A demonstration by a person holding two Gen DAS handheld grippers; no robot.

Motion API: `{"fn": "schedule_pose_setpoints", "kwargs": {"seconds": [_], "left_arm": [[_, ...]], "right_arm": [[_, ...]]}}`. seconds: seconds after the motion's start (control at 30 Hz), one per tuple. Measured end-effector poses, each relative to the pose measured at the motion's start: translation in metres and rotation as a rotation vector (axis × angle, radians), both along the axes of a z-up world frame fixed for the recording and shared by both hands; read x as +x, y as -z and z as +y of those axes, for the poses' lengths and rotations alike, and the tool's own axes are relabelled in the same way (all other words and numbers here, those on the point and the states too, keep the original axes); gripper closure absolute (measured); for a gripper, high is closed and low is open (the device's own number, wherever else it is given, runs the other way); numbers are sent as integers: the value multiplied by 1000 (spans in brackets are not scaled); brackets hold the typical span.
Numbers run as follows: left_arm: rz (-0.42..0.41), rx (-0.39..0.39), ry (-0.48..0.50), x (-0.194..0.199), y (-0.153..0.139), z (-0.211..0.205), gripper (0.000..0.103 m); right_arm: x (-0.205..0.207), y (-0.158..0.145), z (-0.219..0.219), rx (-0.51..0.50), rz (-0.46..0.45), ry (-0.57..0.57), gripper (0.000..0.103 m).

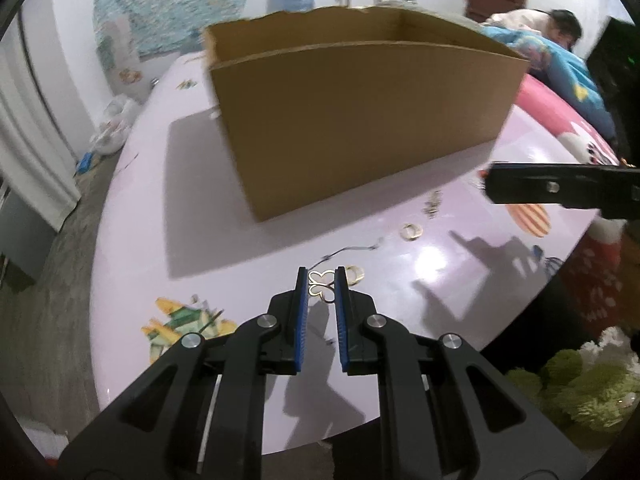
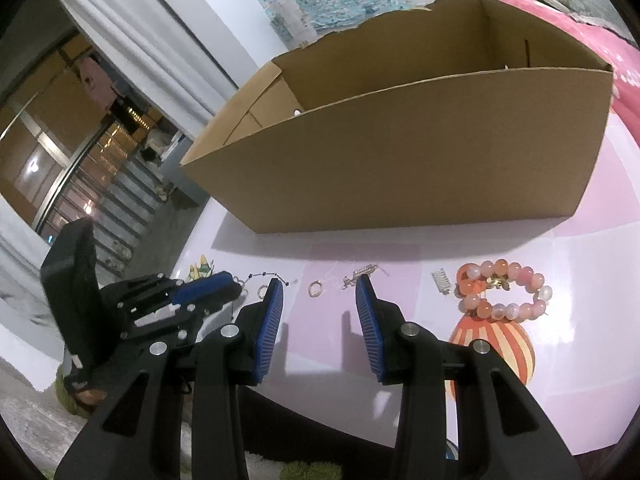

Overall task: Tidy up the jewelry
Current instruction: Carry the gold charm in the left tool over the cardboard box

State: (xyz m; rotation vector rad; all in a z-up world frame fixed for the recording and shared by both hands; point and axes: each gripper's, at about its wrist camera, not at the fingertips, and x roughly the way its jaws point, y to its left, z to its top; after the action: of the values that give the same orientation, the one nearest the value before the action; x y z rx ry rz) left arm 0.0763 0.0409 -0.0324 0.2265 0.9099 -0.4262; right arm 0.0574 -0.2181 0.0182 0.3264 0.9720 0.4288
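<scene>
My left gripper [image 1: 322,282] is shut on a small gold butterfly-shaped piece [image 1: 320,286], pinched between its blue pads just above the pink table [image 1: 160,220]. A gold ring [image 1: 355,274] lies right beside its tip, and a thin dark chain [image 1: 352,249] runs just beyond. My right gripper [image 2: 320,286] stands open over the table with nothing between its pads. Ahead of it lie a small ring [image 2: 315,289], a silver chain piece [image 2: 360,276], a little spring-like piece [image 2: 440,280] and a pink and orange bead bracelet [image 2: 504,292]. The open cardboard box [image 2: 400,160] stands behind the jewelry.
The left gripper [image 2: 236,289] sits close to the left of my right one. A finger of the right gripper [image 1: 540,190] juts in from the right edge. The table edge curves near both grippers, with a green fluffy rug [image 1: 580,392] below. A person lies under a blue blanket [image 1: 560,56] behind the box.
</scene>
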Motion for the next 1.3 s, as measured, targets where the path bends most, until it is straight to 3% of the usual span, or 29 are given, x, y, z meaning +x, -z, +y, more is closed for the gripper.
{"fn": "schedule_pose_setpoints", "kwargs": {"seconds": [0.27,0.63,1.0,1.13,1.3], "left_arm": [[22,-25,-143,16,8,30,91],[11,-33,-145,21,12,35,91],[9,-45,-139,20,13,36,91],[9,-45,-140,19,14,36,91],[7,-45,-141,19,14,36,91]], "right_arm": [[11,1,45,-65,-52,-146,66],[10,26,101,-242,-85,-270,66],[3,26,120,-396,-143,-311,83],[1,26,119,-397,-141,-299,91],[2,28,120,-392,-141,-297,93]]}}
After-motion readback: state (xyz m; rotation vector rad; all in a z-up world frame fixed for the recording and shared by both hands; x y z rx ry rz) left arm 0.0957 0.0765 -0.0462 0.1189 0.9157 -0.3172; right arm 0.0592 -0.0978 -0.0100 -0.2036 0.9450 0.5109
